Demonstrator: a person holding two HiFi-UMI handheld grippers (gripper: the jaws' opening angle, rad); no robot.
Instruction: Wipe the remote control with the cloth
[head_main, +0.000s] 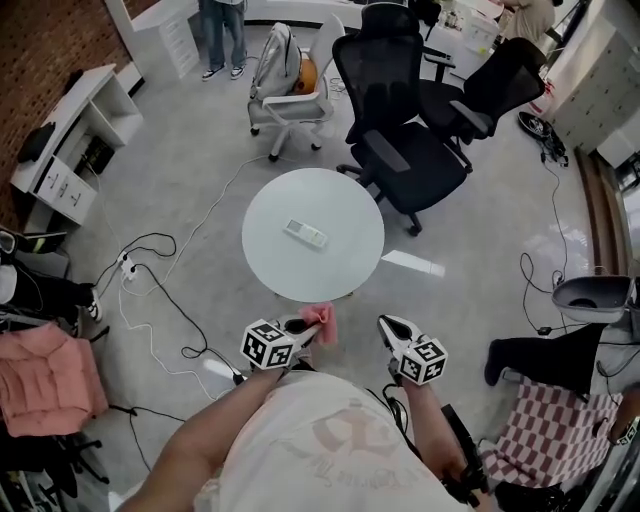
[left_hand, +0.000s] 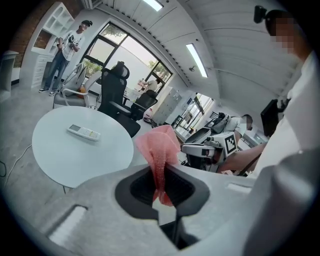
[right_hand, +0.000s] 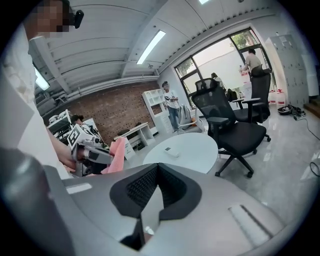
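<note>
While the round worktop (head_main: 350, 205) lies at 12 o'clock from both tools, no wiping has begun. The remote control (head_main: 305, 233) lies flat near its middle, long axis running 10 to 4 o'clock, well apart from me.

Left tool (left_hand: 161, 187): pinching the pink cloth (left_hand: 159, 147) by one thin gathered fold. Most of the fabric stands loose above the jaws.
Right tool (right_hand: 150, 200): pressed together, nothing between the jaws.

Risks, as I judge them:
- The grip on the cloth is narrow. Dragging it across the remote could tug the fold out, or bare jaw tips could scrape the casing.
- The remote looks light and the worktop smooth. Unbraced, a stroke may push it toward the rim at 12 o'clock, where the black office chairs (head_main: 410, 150) stand.
- My shut right tool can only press down on it; a hard press off-centre might tip or spin it.
- A cable (head_main: 160, 300) trails on the floor at 9 o'clock, which could snag a foot.
</note>
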